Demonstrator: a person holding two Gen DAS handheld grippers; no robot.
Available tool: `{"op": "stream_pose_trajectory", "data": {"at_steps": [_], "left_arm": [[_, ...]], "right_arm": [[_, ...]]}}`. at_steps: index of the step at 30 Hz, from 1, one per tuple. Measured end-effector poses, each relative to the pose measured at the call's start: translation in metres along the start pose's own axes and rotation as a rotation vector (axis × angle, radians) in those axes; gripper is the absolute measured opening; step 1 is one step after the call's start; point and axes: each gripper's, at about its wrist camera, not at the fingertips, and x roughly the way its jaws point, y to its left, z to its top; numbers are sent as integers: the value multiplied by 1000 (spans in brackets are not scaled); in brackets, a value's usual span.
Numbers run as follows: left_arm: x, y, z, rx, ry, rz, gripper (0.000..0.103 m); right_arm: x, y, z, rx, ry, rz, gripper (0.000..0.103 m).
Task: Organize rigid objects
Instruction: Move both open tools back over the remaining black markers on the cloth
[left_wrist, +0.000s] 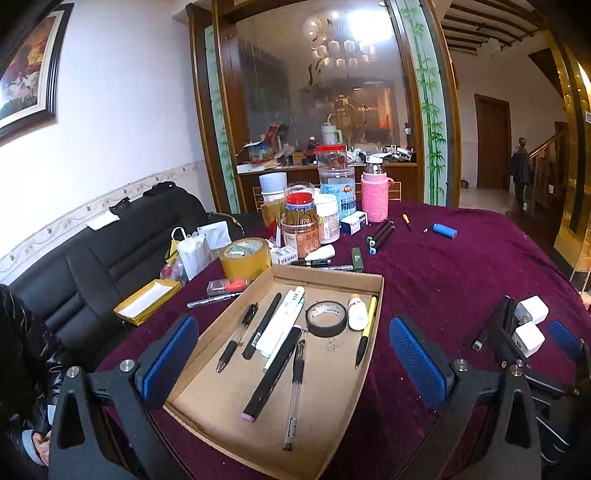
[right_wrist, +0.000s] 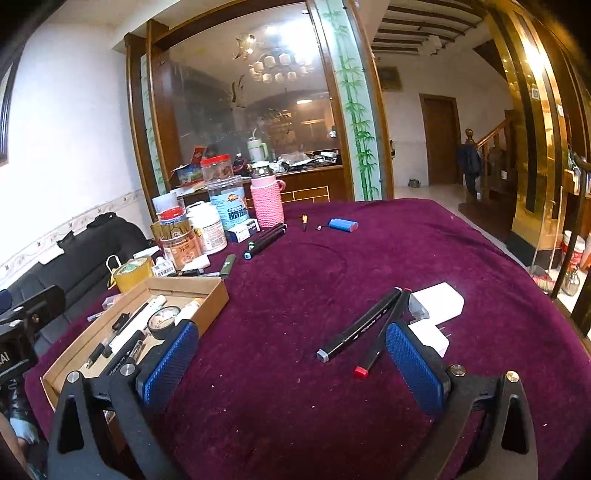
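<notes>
A shallow cardboard tray (left_wrist: 328, 402) lies on the purple tablecloth and holds several pens and markers, a black tape roll (left_wrist: 327, 331) and a small white bottle (left_wrist: 357, 314). My left gripper (left_wrist: 293, 360) is open, its blue pads straddling the near end of the tray with nothing gripped. My right gripper (right_wrist: 291, 363) is open over bare cloth. Just ahead of its right pad lie a grey-tipped black marker (right_wrist: 360, 324), a red-tipped marker (right_wrist: 378, 341) and two white chargers (right_wrist: 439, 301). The tray's right wall (right_wrist: 207, 299) is left of it.
Jars, a pink-sleeved bottle (left_wrist: 375, 199) and yellow tape (left_wrist: 245, 258) crowd the table's far left. More markers (left_wrist: 380, 236), a green stick and a blue cylinder (left_wrist: 445, 230) lie beyond the tray. A black sofa (left_wrist: 92, 266) and a gold box (left_wrist: 147, 301) are on the left.
</notes>
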Motion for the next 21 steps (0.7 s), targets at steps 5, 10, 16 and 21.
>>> {"op": "stream_pose_trajectory", "data": {"at_steps": [5, 10, 16, 21], "left_arm": [[5, 5, -3, -12, 24, -4, 103], [10, 11, -5, -26, 43, -4, 103], [17, 14, -8, -34, 60, -5, 103], [22, 13, -11, -33, 72, -7, 103]], "right_arm": [[3, 5, -3, -21, 19, 5, 103], [7, 9, -6, -31, 39, 3, 103], [11, 12, -9, -44, 54, 1, 103], [14, 12, -11, -47, 69, 3, 103]]}}
